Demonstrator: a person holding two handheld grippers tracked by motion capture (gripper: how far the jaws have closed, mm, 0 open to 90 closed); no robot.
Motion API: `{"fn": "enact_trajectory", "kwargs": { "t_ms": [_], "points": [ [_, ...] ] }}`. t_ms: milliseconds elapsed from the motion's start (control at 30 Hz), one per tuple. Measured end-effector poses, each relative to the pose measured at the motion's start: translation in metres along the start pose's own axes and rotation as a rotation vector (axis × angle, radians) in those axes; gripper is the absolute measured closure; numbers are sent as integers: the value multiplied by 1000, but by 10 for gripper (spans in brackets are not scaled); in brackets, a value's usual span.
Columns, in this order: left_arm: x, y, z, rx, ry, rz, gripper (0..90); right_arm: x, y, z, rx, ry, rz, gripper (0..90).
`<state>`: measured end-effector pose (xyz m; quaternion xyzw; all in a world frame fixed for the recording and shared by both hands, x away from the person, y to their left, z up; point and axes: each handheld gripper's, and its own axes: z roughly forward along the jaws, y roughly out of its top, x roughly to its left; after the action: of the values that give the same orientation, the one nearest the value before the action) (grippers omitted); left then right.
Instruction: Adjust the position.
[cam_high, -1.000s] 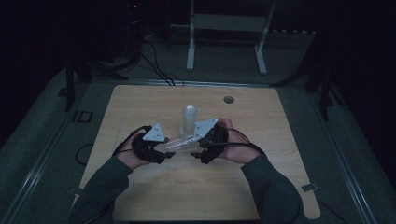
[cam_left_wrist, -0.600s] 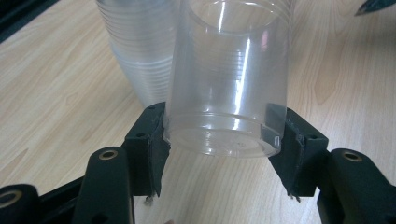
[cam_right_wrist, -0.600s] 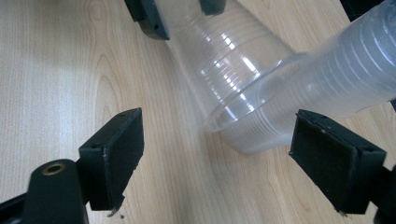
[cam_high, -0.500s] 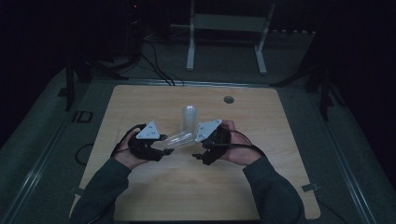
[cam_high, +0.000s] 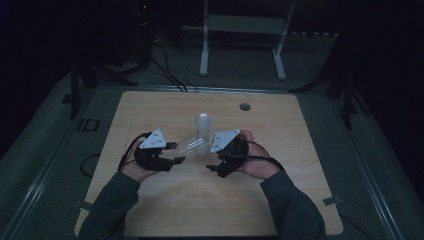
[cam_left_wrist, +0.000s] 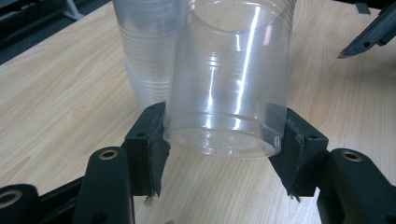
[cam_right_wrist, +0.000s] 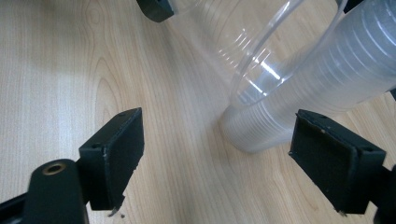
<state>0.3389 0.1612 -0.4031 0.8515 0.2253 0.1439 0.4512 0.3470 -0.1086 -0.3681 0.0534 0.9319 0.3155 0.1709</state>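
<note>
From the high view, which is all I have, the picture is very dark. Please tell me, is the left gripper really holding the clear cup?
Observer: Yes. In the left gripper view the left gripper is shut on the single clear cup, one pad on each side near its base.
Operator: And the right gripper?
Observer: The right gripper is open, and nothing sits between its pads.
Operator: What stands in front of it?
Observer: The stack of cups stands on the wooden table, ahead of the right gripper, with the held cup's open rim beside it.
</note>
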Motion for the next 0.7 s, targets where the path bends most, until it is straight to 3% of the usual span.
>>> {"fn": "enact_trajectory", "kwargs": {
  "t_ms": [467,700],
  "points": [
    [4,-1,-6,-65,19,-35,419,3,-3,6,0,0,19,180],
    [5,-4,-6,-96,35,-50,420,2,-6,5,-32,-17,62,180]
  ]
}}
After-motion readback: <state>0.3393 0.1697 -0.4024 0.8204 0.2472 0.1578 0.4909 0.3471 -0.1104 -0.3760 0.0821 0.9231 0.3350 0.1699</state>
